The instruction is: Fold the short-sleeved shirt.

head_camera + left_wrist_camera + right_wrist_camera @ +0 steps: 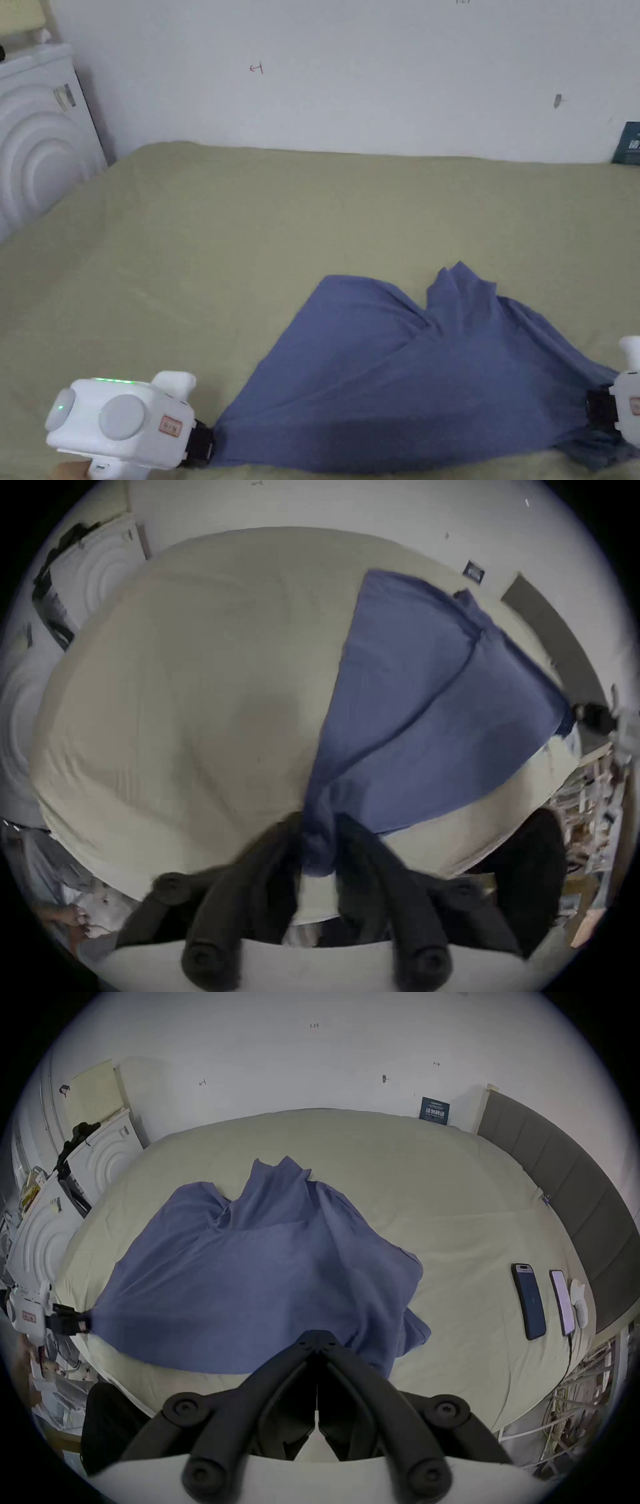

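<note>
One wide bed (187, 250), covered in a pale olive sheet, runs back to a white wall (350, 75). On its near part lies the blue short-sleeved shirt (400, 381), stretched taut between its two lower corners, with its far part bunched into a small peak. A white rounded cabinet (37, 150) stands at the bed's left side. The left gripper (203, 445) is at the near left, its jaws closed together on one corner of the shirt; the cloth shows pinched between them in the left gripper view (317, 840). The right gripper (601, 409) is at the near right edge, its jaws drawn tight together on the opposite corner (317, 1342). Two phones (528, 1300) lie side by side on the sheet, well apart from the shirt.
</note>
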Demonstrator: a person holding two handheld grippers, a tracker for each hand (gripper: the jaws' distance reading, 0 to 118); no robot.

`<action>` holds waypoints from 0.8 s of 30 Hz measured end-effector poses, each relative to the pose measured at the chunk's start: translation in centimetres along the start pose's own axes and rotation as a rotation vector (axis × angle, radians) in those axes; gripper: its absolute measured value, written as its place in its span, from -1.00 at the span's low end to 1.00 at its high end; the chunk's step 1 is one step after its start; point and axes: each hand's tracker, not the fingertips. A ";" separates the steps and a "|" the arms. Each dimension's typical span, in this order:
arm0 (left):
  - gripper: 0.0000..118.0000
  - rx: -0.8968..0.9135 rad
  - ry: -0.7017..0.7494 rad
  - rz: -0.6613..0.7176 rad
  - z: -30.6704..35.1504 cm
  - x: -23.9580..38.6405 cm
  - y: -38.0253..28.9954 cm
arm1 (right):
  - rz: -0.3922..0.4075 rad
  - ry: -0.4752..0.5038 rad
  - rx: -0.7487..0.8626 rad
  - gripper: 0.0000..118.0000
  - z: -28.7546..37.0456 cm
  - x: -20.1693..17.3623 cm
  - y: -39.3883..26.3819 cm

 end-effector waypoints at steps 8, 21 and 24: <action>-0.88 0.024 0.024 -0.045 2.7 3.1 -0.8 | 0.012 0.005 -0.015 -0.96 -3.9 1.7 5.6; -0.88 -0.019 0.007 0.030 2.0 2.7 -0.1 | 0.209 0.091 -0.173 0.90 -21.1 2.1 23.7; -0.88 -0.028 0.007 0.051 1.5 2.4 0.1 | 0.328 0.077 -0.315 0.82 -24.3 1.2 23.4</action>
